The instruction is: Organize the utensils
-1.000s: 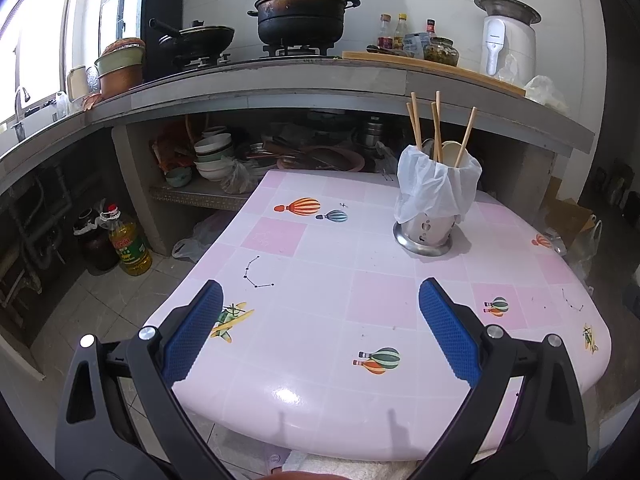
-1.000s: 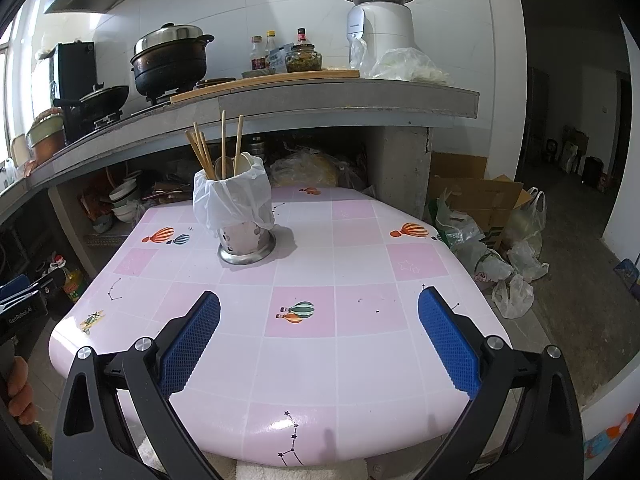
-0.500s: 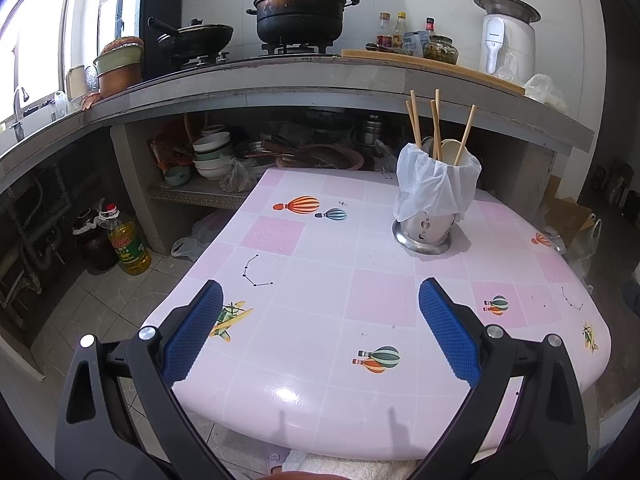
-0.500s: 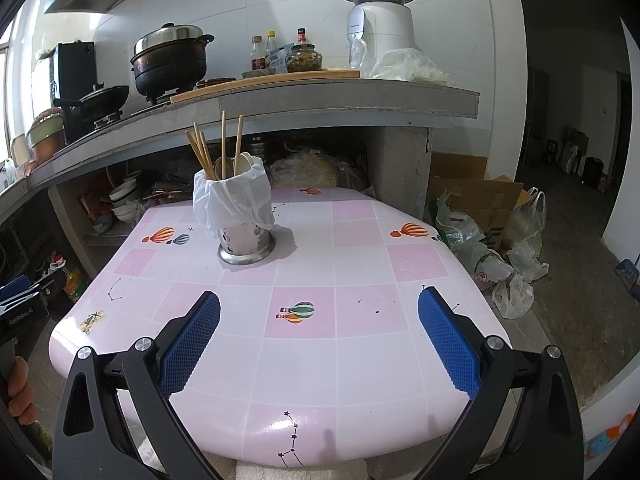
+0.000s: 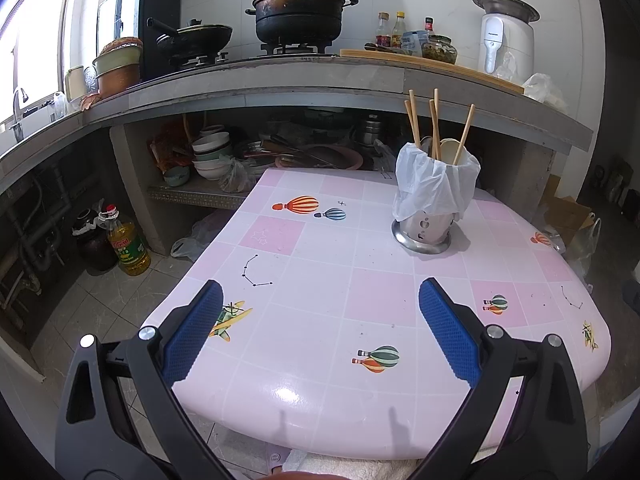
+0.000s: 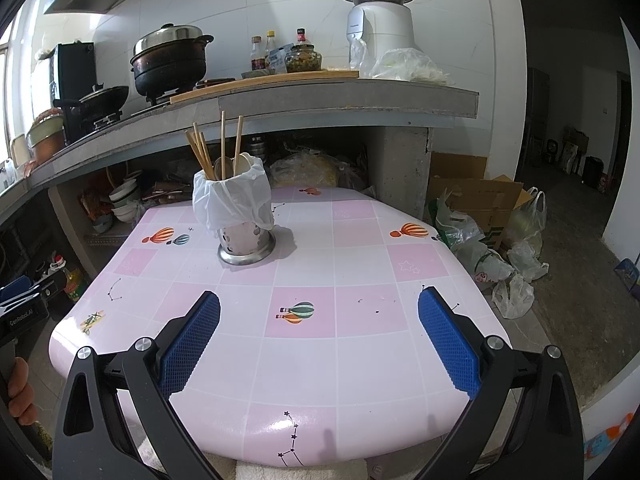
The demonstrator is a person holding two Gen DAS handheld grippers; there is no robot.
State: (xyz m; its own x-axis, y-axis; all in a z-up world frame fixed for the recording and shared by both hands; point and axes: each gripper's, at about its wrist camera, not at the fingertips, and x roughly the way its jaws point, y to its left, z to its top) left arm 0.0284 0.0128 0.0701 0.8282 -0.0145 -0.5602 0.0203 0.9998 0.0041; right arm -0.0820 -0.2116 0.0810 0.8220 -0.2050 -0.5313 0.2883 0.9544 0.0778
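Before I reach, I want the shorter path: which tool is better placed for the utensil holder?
Probably the right tool: the utensil holder sits nearer its centreline than the left tool; both are open and empty.

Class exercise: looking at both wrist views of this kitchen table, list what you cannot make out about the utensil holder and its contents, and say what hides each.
- Utensil holder: upper body hidden in both views by the white bag.
- Chopsticks: lower ends hidden inside the bag; the exact count is unclear where they overlap.
- Spoons: only the tops show above the rim.
- Table: near edge cut off by both open grippers.
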